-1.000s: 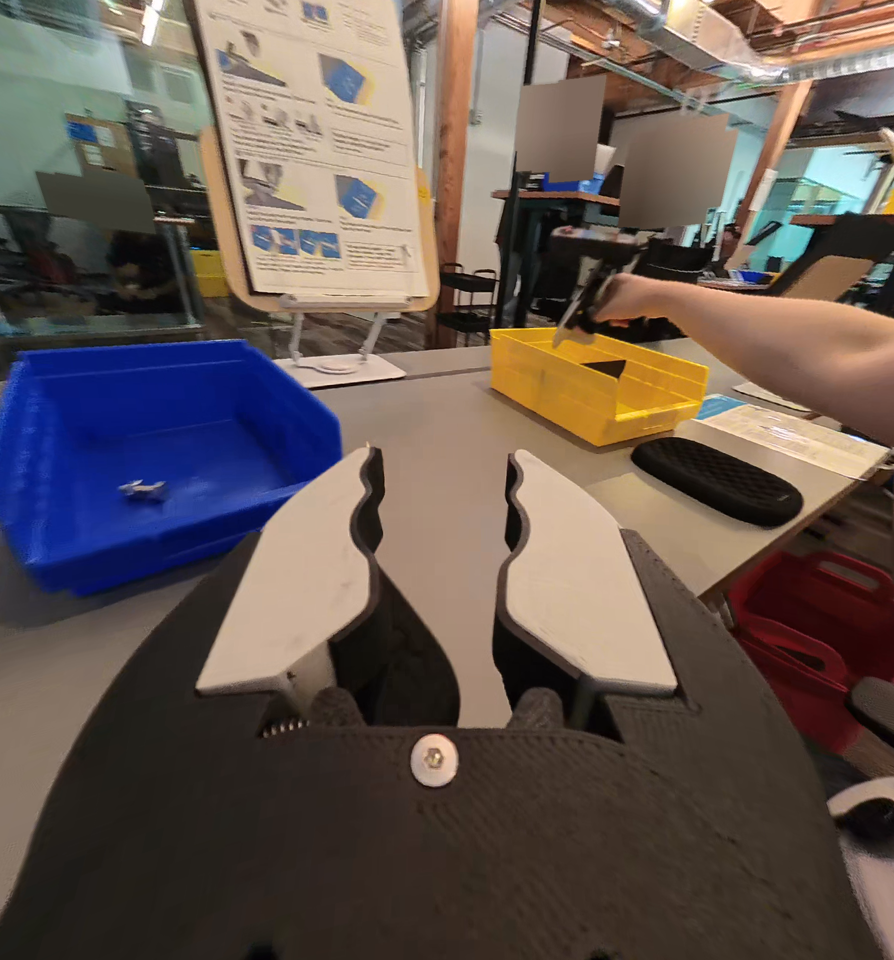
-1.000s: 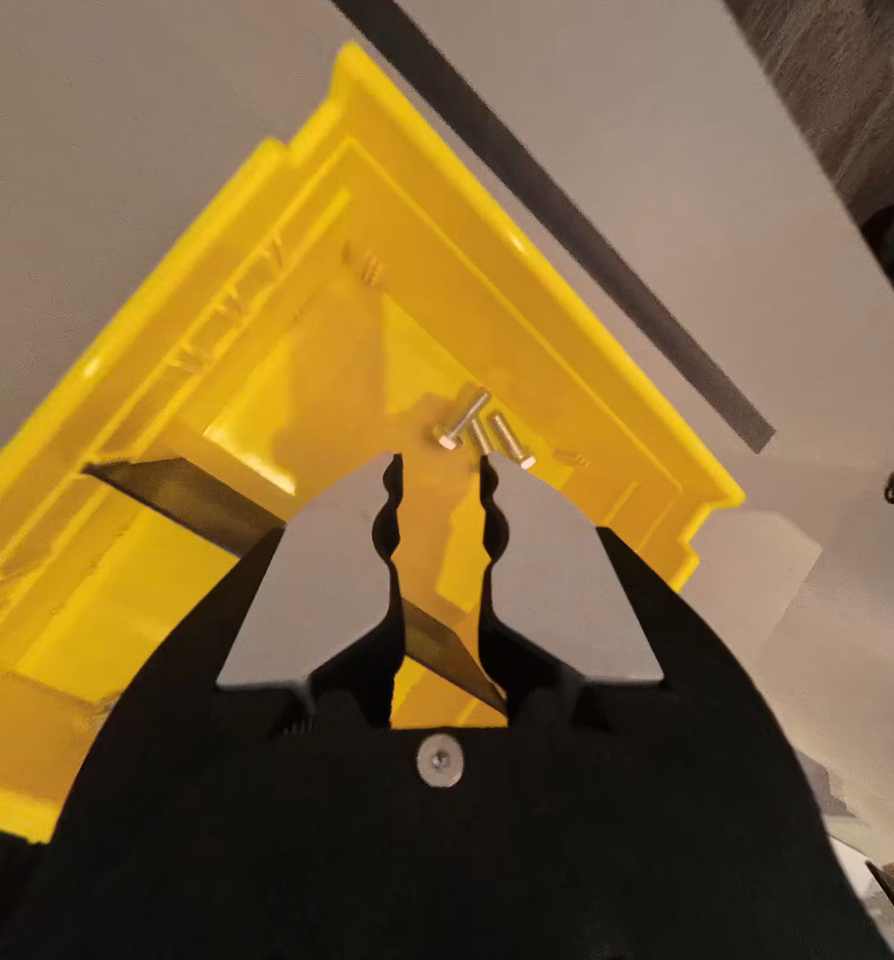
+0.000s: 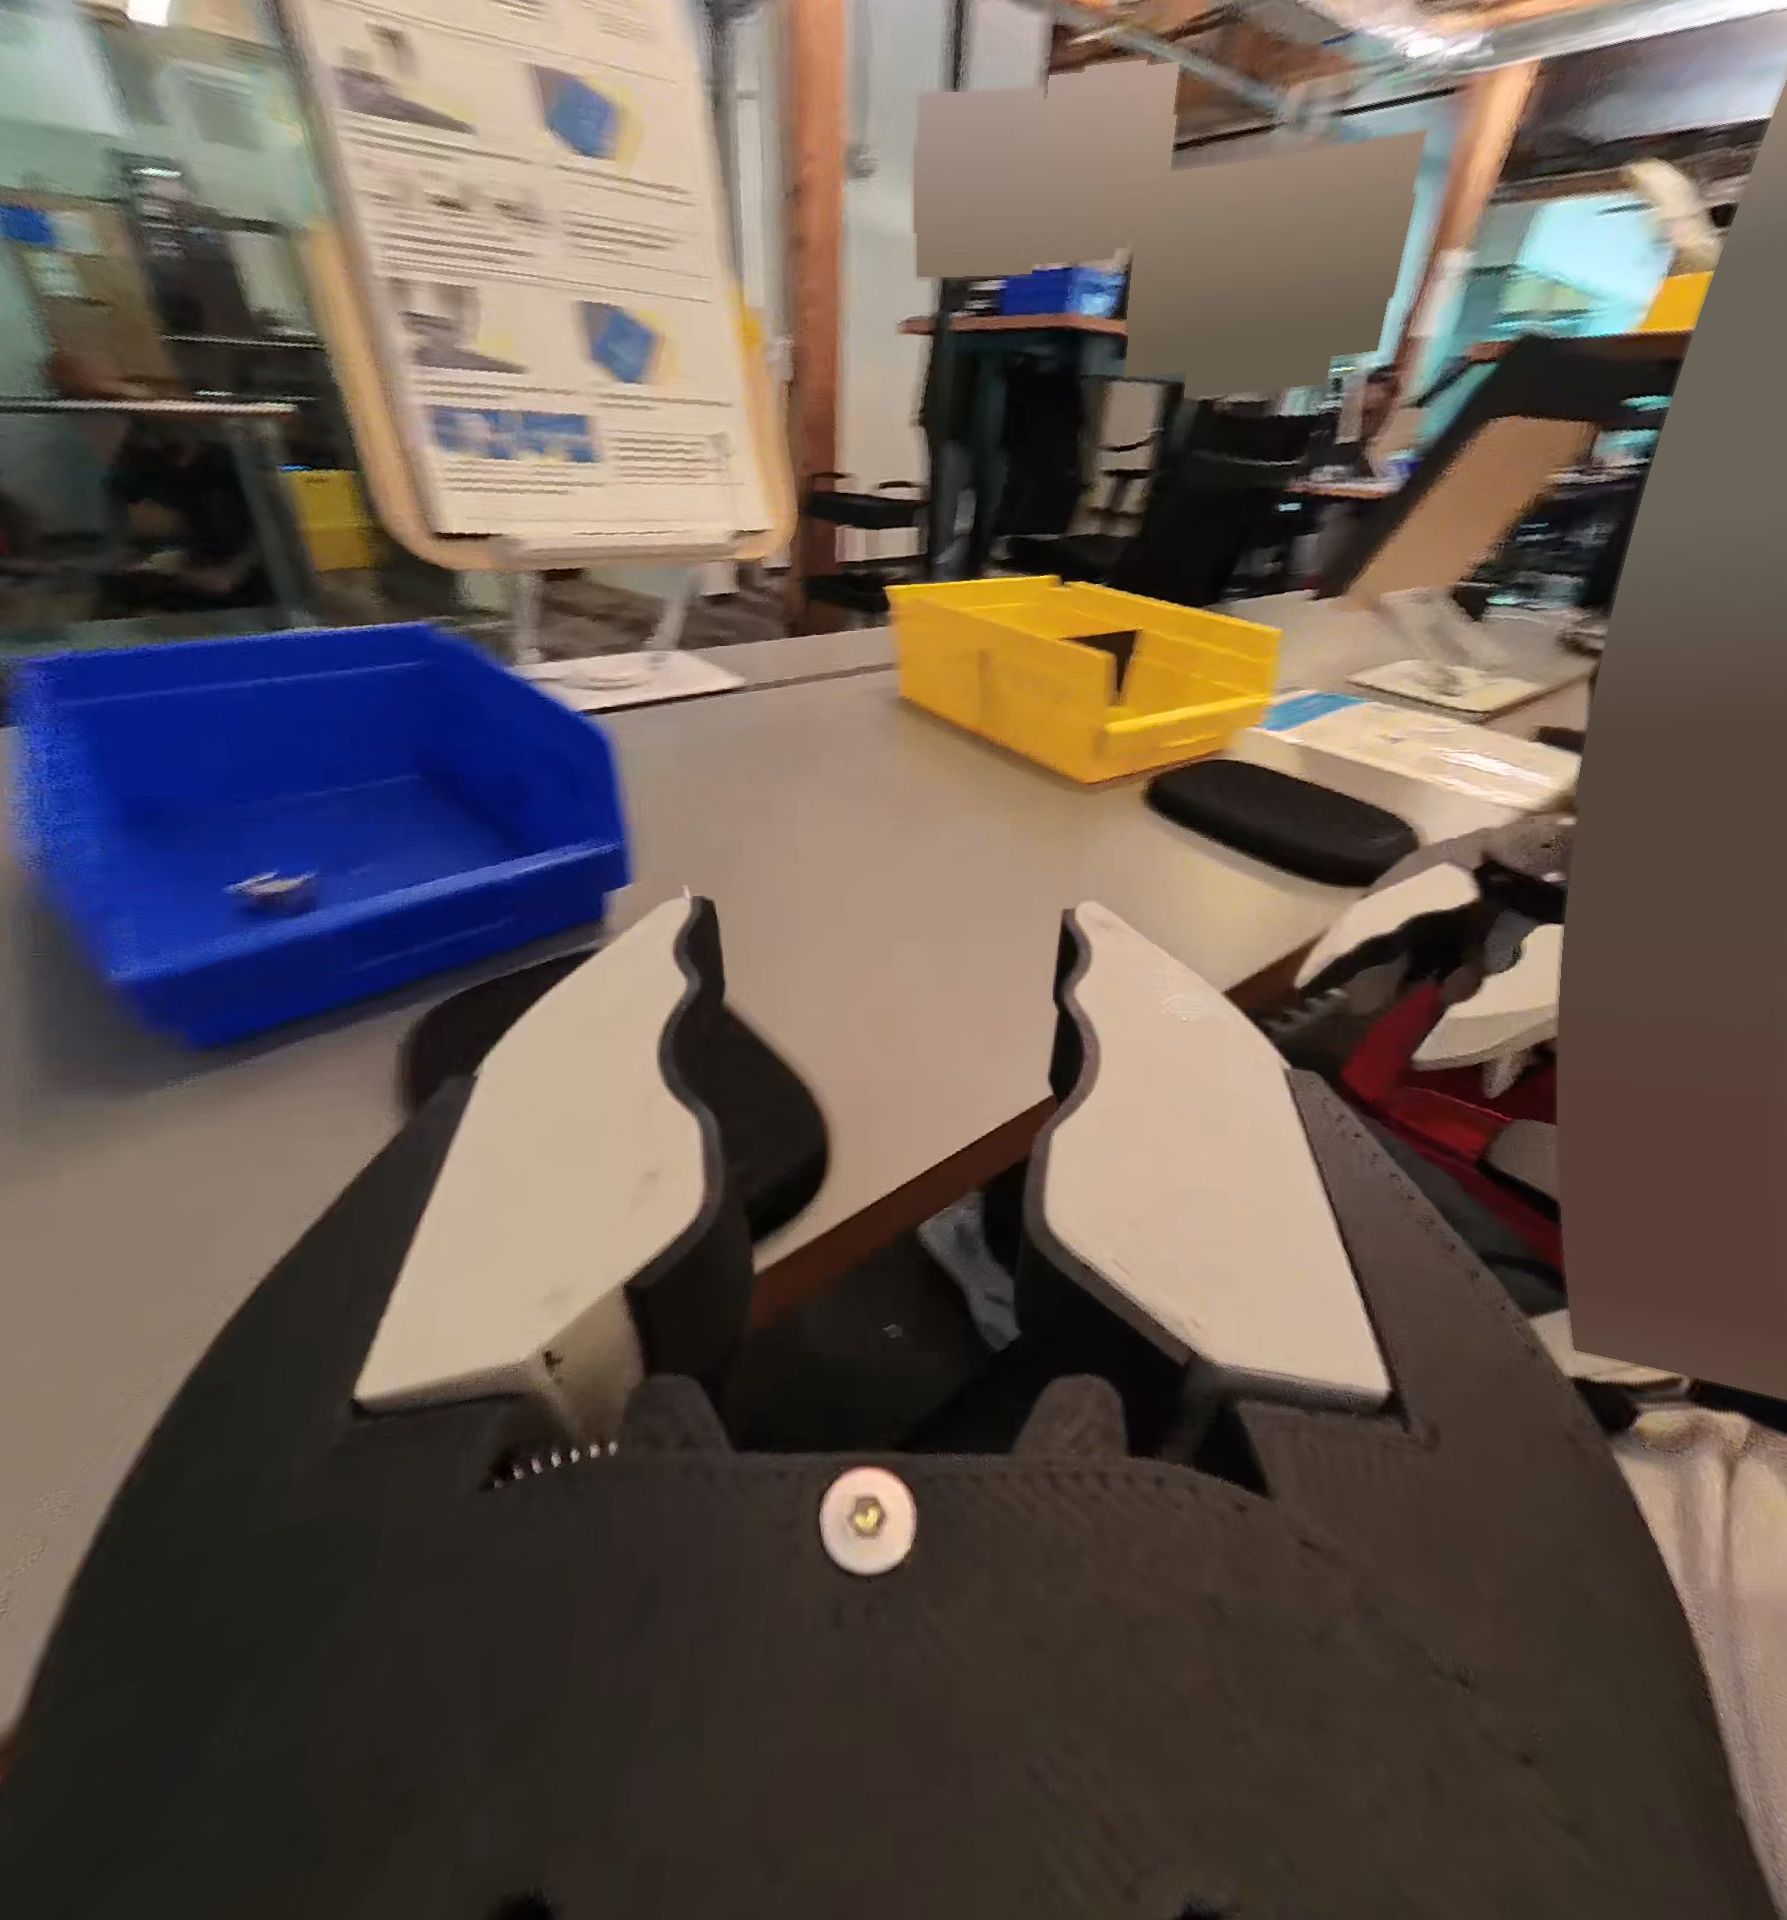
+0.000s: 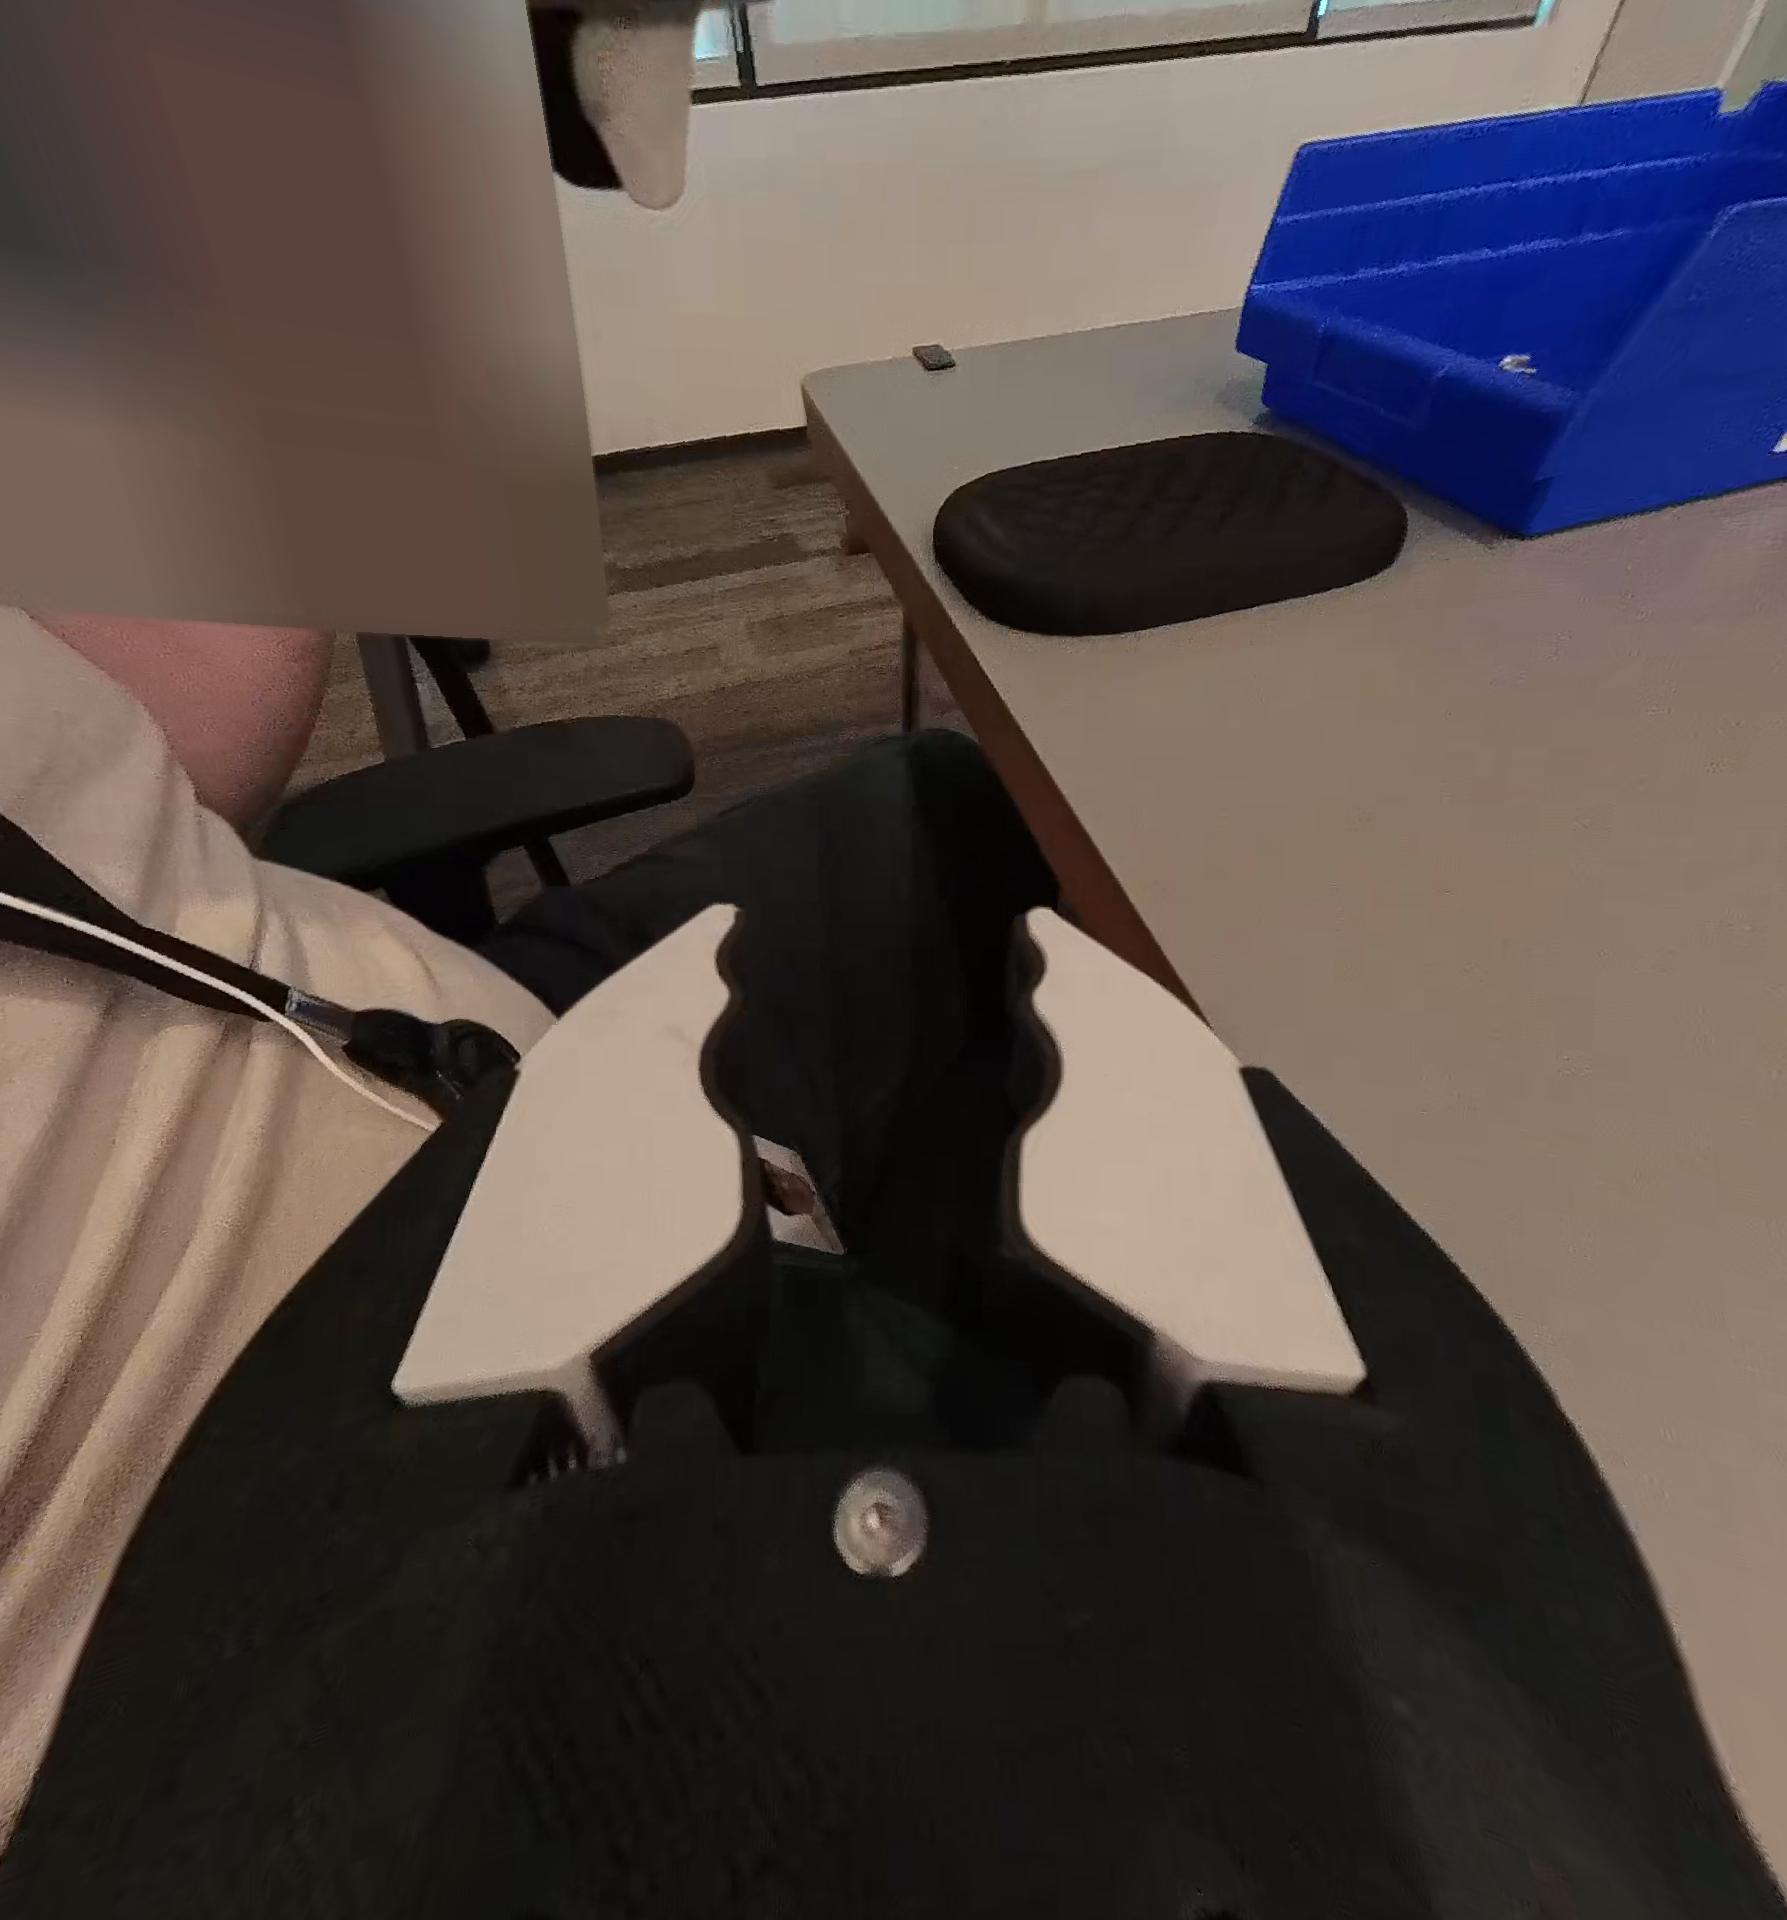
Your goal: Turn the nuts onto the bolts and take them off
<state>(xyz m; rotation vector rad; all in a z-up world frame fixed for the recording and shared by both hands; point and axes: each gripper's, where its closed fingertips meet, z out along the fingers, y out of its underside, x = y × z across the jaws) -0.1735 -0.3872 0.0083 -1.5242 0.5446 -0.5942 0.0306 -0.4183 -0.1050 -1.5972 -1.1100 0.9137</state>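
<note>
At table edge, left gripper (image 3: pixel 878 914) and right gripper (image 4: pixel 878 920) are held empty, fingers spread wide. One nut (image 3: pixel 271 889) lies in blue bin (image 3: pixel 556 727); bolts are likely hidden in yellow bin (image 3: pixel 1159 727). Nut should be pinched squarely across its flats.

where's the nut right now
The nut lies on the floor of the blue bin, near its front left corner in the left wrist view, left of the yellow bin; neither gripper holds it.

Black tool (image 3: pixel 878 920), pale-grey fingers (image 3: pixel 598 1132)
</note>
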